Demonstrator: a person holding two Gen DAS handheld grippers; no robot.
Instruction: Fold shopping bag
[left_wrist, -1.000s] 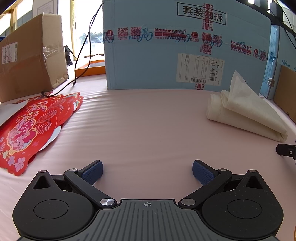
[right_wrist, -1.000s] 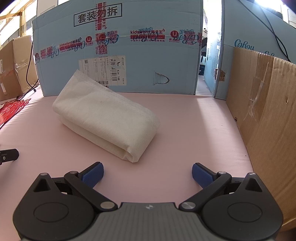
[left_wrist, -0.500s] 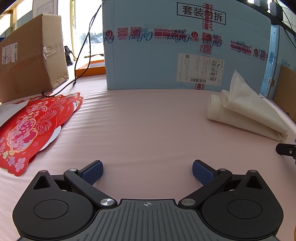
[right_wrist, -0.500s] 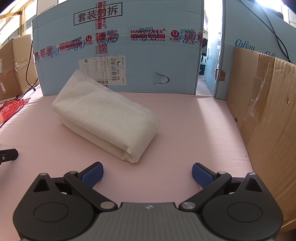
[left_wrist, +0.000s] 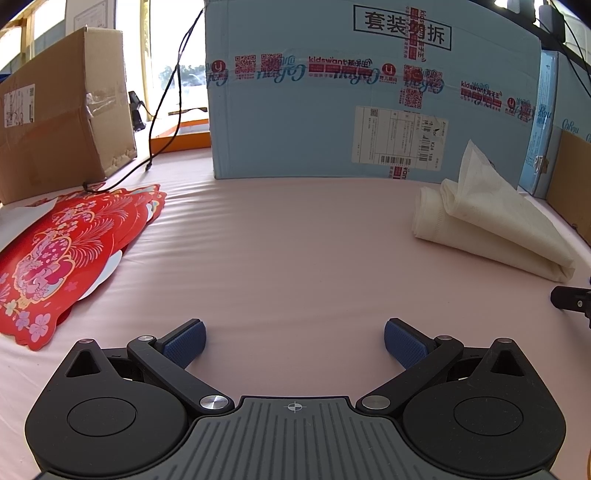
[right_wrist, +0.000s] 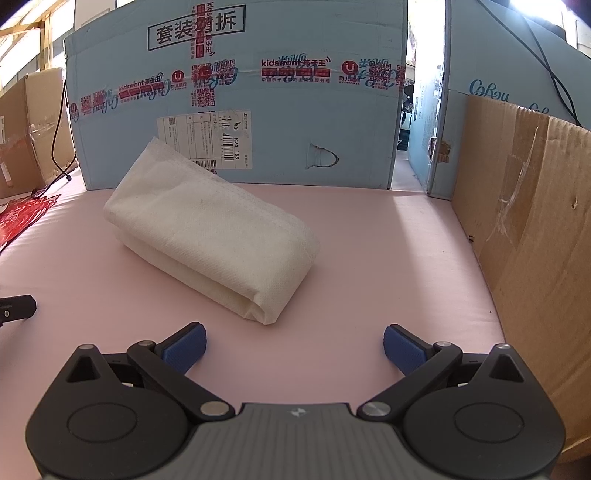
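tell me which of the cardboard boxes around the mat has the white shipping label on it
The big light blue box standing at the back, behind the folded white bag. The brown boxes at the left and right show no such label facing the mat.

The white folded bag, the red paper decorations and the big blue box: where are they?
white folded bag (right_wrist: 218, 236), right wrist view, on its top layer.
red paper decorations (left_wrist: 62, 251), left wrist view, on the printed middle.
big blue box (left_wrist: 314, 122), left wrist view, on its front face.

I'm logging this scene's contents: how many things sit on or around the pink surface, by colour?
White: 1, the folded shopping bag
Red: 1, the stack of paper cutouts
Light blue: 2, the big carton and the box to its right
Brown: 2, cardboard boxes
Total: 6
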